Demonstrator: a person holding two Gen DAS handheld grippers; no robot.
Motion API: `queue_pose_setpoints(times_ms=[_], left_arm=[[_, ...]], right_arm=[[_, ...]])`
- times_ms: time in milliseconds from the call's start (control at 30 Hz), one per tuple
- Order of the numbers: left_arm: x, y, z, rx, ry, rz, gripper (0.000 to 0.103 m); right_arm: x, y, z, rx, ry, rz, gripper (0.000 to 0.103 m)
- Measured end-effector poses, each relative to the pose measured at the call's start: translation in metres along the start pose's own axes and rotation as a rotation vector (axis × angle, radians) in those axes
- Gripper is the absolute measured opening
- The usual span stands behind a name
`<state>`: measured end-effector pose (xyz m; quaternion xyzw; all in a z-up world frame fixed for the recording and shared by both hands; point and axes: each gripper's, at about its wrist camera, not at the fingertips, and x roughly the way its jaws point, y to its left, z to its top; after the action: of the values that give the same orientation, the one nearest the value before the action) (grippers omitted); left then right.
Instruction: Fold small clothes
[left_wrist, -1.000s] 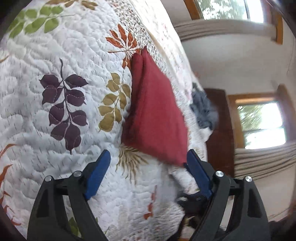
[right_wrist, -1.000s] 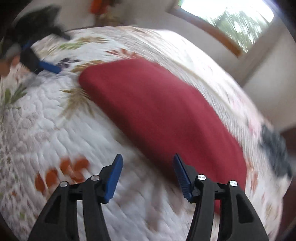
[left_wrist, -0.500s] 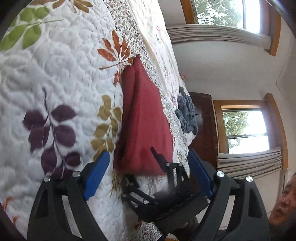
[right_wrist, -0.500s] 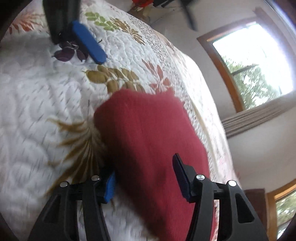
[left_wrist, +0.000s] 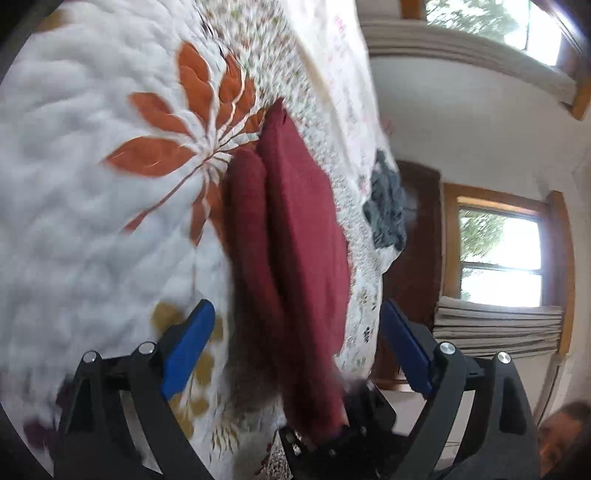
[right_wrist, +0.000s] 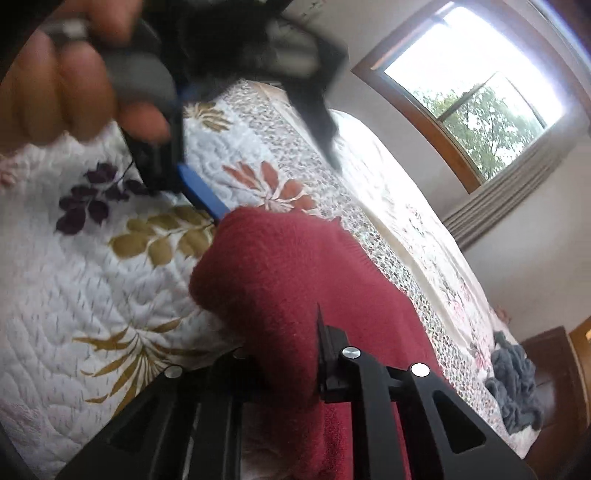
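A folded dark red garment (left_wrist: 291, 240) lies on the white leaf-patterned quilt (left_wrist: 92, 221). My left gripper (left_wrist: 297, 345) is open, its blue pads (left_wrist: 188, 343) wide apart on either side of the garment's near end and apart from it. My right gripper (right_wrist: 282, 354) is shut on the red garment (right_wrist: 295, 266) at its near edge, with the cloth bunched over the left finger. The right gripper (left_wrist: 332, 439) also shows low in the left wrist view, holding that edge. In the right wrist view the left gripper's blue pad (right_wrist: 201, 195) sits at the garment's far corner.
A crumpled grey garment (left_wrist: 386, 206) lies near the bed's far edge, also (right_wrist: 513, 391). Dark wooden furniture (left_wrist: 417, 258) stands beyond the bed. A hand (right_wrist: 55, 85) holds the left gripper. Curtained windows (right_wrist: 476, 96) line the walls.
My right gripper has narrowed from open to shut on the red garment's edge. My left gripper has moved forward along the garment, staying open.
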<state>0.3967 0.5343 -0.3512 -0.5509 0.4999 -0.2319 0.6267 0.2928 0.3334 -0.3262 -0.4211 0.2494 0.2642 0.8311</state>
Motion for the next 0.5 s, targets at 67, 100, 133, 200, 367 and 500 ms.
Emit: queue_pose_setpoints(times_ms=[67, 100, 133, 200, 367, 500], left_arm=[[0.019, -0.002, 0.020, -0.001, 0.037, 0.037, 0.090], [0.026, -0.004, 0.029, 0.001, 0.051, 0.057, 0.090], [0.035, -0.005, 0.040, 0.001, 0.071, 0.073, 0.090], [0.045, -0.011, 0.052, 0.015, 0.088, 0.103, 0.088], [0.074, -0.021, 0.079, 0.065, 0.162, 0.198, 0.065], [0.087, -0.022, 0.094, 0.078, 0.168, 0.227, 0.054]], right_arm=[[-0.003, -0.004, 0.000, 0.017, -0.007, -0.001, 0.015], [0.000, -0.004, 0.002, 0.019, -0.007, 0.001, 0.015], [0.001, -0.004, 0.002, 0.018, -0.008, 0.002, 0.015], [0.002, -0.004, 0.001, 0.026, -0.013, 0.007, 0.015], [0.002, -0.002, -0.001, 0.050, -0.016, 0.019, 0.015], [0.004, -0.002, -0.001, 0.075, -0.021, 0.029, 0.015]])
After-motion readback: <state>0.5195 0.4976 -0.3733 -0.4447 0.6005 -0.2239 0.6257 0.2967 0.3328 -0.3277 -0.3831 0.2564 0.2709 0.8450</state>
